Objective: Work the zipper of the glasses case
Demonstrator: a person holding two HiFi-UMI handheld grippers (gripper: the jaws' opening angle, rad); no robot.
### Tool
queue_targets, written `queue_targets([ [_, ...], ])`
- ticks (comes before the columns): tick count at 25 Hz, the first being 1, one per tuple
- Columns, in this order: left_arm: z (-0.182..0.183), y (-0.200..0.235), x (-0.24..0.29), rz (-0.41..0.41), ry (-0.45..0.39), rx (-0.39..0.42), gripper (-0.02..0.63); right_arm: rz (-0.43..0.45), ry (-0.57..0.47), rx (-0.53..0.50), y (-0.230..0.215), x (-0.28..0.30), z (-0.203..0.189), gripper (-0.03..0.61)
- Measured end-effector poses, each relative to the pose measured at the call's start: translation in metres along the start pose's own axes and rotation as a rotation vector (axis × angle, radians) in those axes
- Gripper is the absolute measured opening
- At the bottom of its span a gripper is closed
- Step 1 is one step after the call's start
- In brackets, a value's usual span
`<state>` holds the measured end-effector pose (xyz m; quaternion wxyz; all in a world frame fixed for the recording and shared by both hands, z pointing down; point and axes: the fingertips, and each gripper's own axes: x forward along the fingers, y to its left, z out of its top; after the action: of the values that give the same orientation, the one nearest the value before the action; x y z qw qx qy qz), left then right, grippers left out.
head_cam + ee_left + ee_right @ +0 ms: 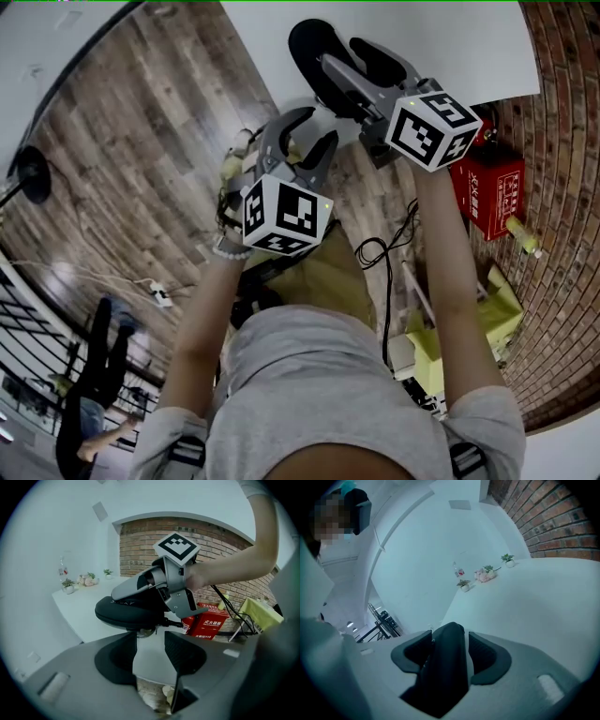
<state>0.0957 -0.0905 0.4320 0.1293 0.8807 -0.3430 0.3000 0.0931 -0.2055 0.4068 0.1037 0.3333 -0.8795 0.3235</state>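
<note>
While the smooth, rounded black glasses case [443, 672] lies between the wide-open jaws of the right gripper [450, 636], the left gripper [150, 637] gapes empty near the white table [79, 611] edge.

I'm looking at a smooth white desk [543, 602]. At its far end, near the wall, stand three small green potted plants [506, 560], a clear bottle [457, 569] and a pale pink bundle [484, 575].
</note>
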Motion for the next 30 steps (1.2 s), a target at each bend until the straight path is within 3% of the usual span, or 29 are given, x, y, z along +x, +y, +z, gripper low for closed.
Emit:
queue_targets([
  [11,0.002,-0.002,0.019,0.105,0.027,-0.014,0.173,0.017,-0.001,-0.018,0.001,0.001,0.003,0.245],
  [27,-0.001,-0.009,0.027,0.094,0.054,-0.043,0.058,0.012,-0.015,-0.031,0.002,-0.002,0.003,0.235],
  [28,-0.001,-0.007,0.027,0.103,0.051,-0.048,0.018,0.013,-0.015,-0.031,0.002,-0.002,0.003,0.235],
  [30,-0.002,-0.003,0.026,0.101,0.047,-0.048,0.026,0.013,-0.014,-0.031,0.003,-0.002,0.002,0.235],
])
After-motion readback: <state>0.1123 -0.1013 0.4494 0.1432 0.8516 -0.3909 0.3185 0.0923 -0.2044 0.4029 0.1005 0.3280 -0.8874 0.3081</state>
